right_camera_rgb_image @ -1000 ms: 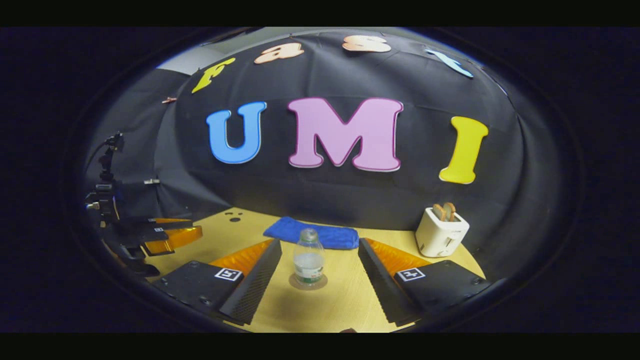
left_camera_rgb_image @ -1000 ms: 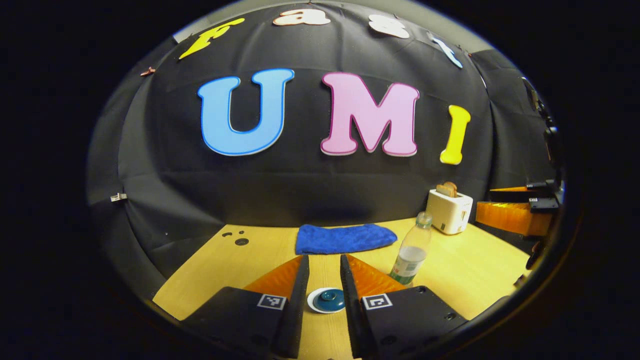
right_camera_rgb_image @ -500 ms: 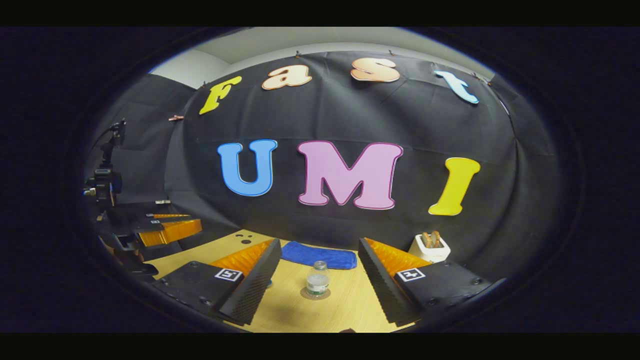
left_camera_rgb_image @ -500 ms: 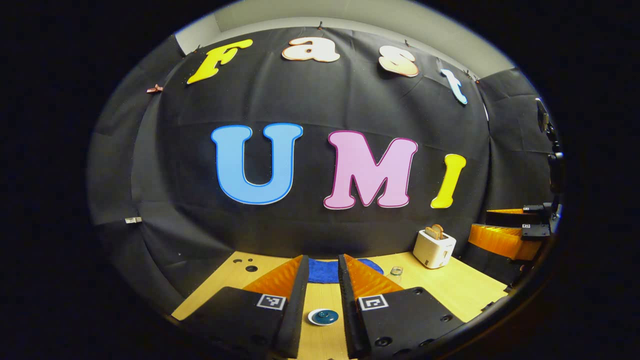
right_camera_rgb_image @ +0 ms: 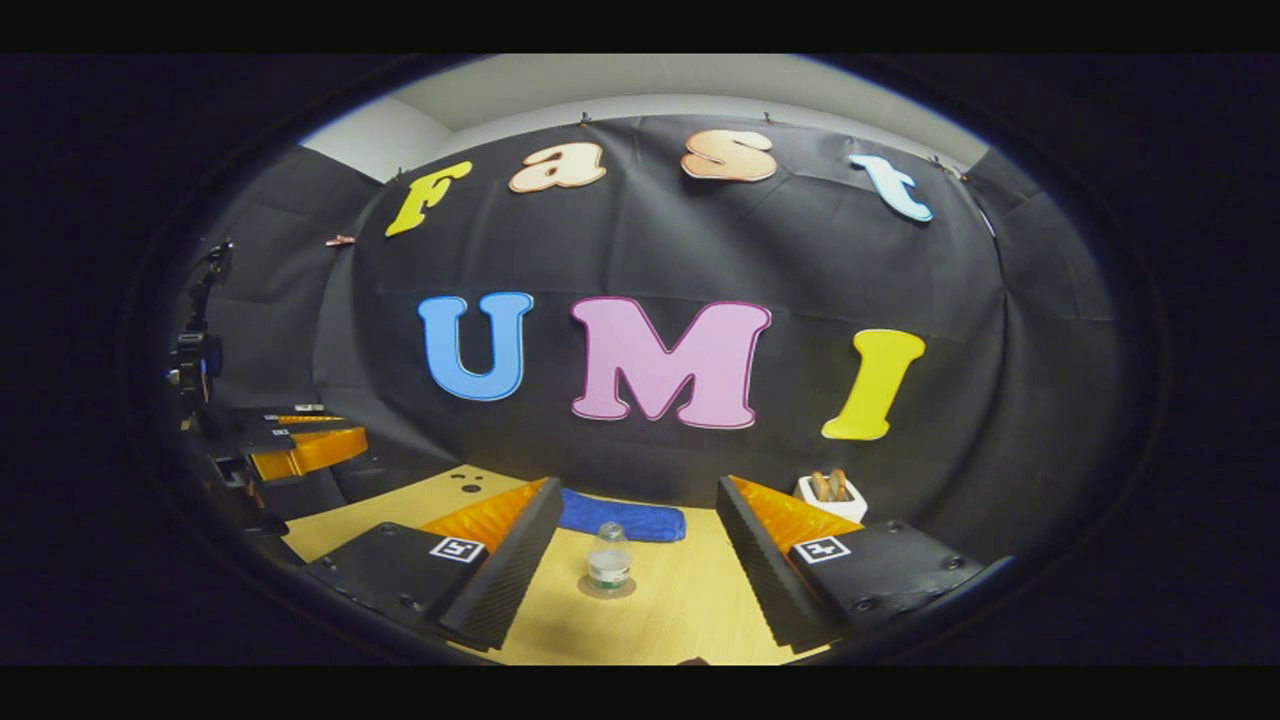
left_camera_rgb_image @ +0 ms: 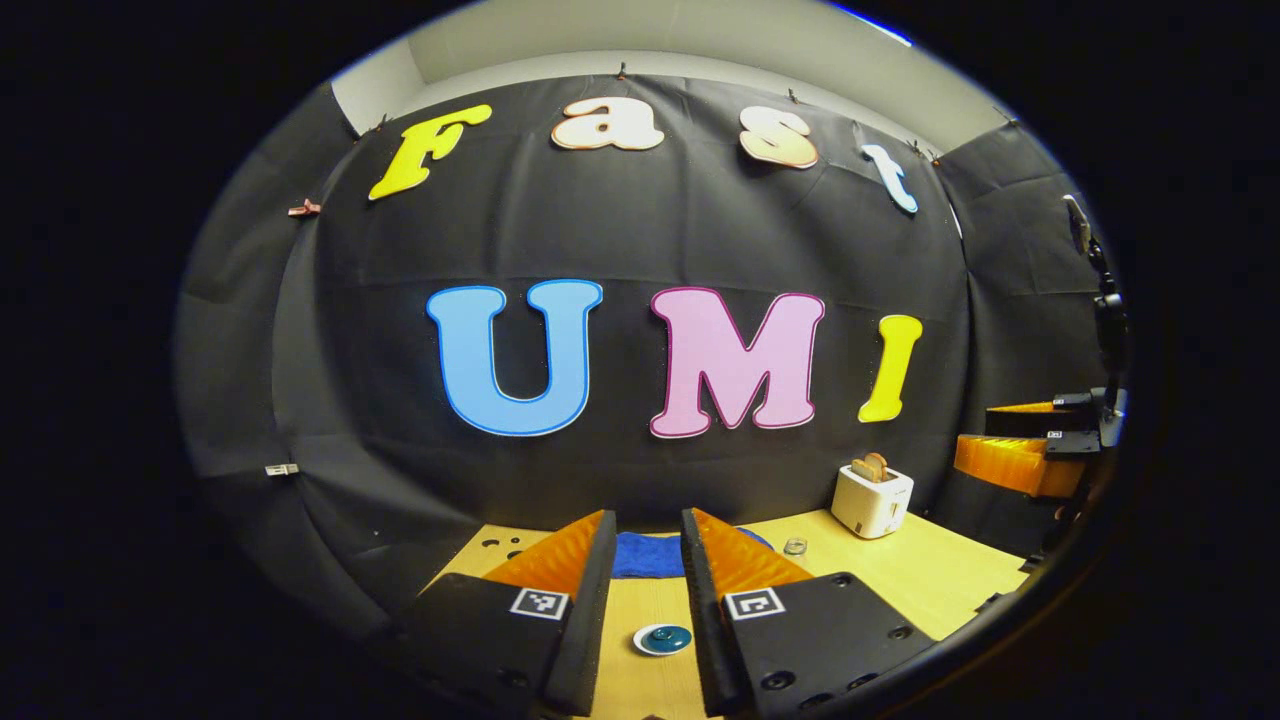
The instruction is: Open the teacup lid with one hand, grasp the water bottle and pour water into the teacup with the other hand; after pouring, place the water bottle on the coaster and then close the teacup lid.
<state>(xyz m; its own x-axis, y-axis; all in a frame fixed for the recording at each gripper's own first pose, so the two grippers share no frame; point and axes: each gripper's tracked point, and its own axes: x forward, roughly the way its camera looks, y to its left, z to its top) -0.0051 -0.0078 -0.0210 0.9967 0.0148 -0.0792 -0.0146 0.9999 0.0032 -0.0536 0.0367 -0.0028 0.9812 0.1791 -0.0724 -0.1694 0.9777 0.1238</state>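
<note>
A white teacup with its dark blue lid [left_camera_rgb_image: 665, 638] on stands on the wooden table [left_camera_rgb_image: 940, 580], low between the fingers of my left gripper [left_camera_rgb_image: 647, 515]. That gripper is open, holds nothing and is well above the cup. The clear water bottle [right_camera_rgb_image: 608, 560] stands upright on a round coaster [right_camera_rgb_image: 607, 587], small and far off between the fingers of my right gripper [right_camera_rgb_image: 637, 490], which is wide open with nothing in it. The bottle's cap [left_camera_rgb_image: 795, 546] peeks over my left gripper's right finger.
A blue cloth [right_camera_rgb_image: 625, 520] lies at the back of the table near the wall. A white toaster [left_camera_rgb_image: 872, 495] with toast in it stands at the back right. The other gripper [left_camera_rgb_image: 1030, 455] hovers at the right edge; the left one [right_camera_rgb_image: 300, 450] is at the left edge.
Both grippers have drawn up and back from the table, so the teacup and the bottle look smaller and lower. The lid stays on the cup and the bottle on its coaster.
</note>
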